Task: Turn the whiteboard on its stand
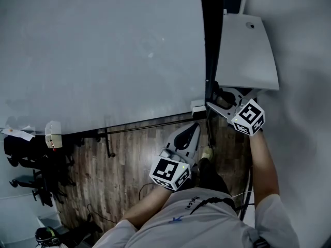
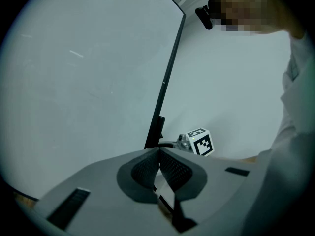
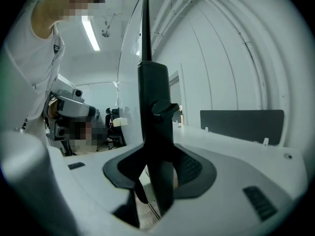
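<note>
The whiteboard (image 1: 98,50) fills the upper left of the head view, with its pale face toward me. The black upright of its stand (image 1: 209,40) runs along the board's right edge. My right gripper (image 1: 217,96) is shut on that upright, low down by the board's bottom corner. In the right gripper view the upright (image 3: 153,112) stands between the pads, just under a small black knob (image 3: 163,107). My left gripper (image 1: 193,129) is shut and holds nothing, just below the board's bottom right corner. In the left gripper view its jaws (image 2: 158,154) meet in front of the board's dark edge (image 2: 167,87).
A white desk (image 1: 248,50) stands right of the stand, with a wall (image 1: 305,112) beyond it. The stand's low bar (image 1: 150,124) crosses the wooden floor (image 1: 129,159). Black office chairs (image 1: 28,174) are at the far left. A grey partition (image 3: 241,124) sits on the desk.
</note>
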`<state>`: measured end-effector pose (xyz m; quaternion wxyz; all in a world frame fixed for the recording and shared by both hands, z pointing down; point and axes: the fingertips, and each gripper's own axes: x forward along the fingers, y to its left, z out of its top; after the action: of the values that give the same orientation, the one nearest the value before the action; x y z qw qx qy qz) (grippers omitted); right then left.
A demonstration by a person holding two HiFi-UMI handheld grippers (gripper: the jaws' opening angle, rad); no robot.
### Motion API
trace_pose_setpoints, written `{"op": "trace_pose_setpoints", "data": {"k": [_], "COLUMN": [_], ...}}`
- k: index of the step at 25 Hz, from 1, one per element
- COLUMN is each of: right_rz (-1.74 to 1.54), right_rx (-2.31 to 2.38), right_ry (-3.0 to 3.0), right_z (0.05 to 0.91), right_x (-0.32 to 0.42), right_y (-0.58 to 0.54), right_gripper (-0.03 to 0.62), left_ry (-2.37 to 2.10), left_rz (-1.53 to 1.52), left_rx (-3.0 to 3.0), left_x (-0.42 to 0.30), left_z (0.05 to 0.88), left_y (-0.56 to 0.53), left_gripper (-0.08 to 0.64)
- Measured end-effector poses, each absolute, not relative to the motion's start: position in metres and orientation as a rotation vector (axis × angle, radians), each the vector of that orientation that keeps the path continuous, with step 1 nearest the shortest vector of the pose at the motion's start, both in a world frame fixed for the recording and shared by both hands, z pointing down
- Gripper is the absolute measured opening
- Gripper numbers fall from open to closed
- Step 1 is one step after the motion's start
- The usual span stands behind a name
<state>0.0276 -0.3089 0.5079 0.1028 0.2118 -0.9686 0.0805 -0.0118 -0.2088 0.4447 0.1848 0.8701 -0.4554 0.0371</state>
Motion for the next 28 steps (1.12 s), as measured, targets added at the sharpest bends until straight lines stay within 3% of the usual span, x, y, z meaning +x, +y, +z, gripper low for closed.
{"op": "trace_pose_setpoints", "data": {"k": [15, 28], "right_rz": [0.302, 0.288], "right_rx": [0.924, 1.014], "right_ry": [-2.787, -2.743], "right_z": [0.512, 0.515], "right_x": [0.040, 0.064], "right_y": [-0.252, -0.111], "right_gripper": [0.163, 0.164], "left_ry": [-1.160, -1.070], "left_rz": [0.119, 0.078], "left_rx": [2.487, 2.591], "left_x": [-0.078, -0.021], "left_z": [0.468, 0.438], "left_y": [-0.059, 0.028], "left_gripper": [0.012, 0.012]}}
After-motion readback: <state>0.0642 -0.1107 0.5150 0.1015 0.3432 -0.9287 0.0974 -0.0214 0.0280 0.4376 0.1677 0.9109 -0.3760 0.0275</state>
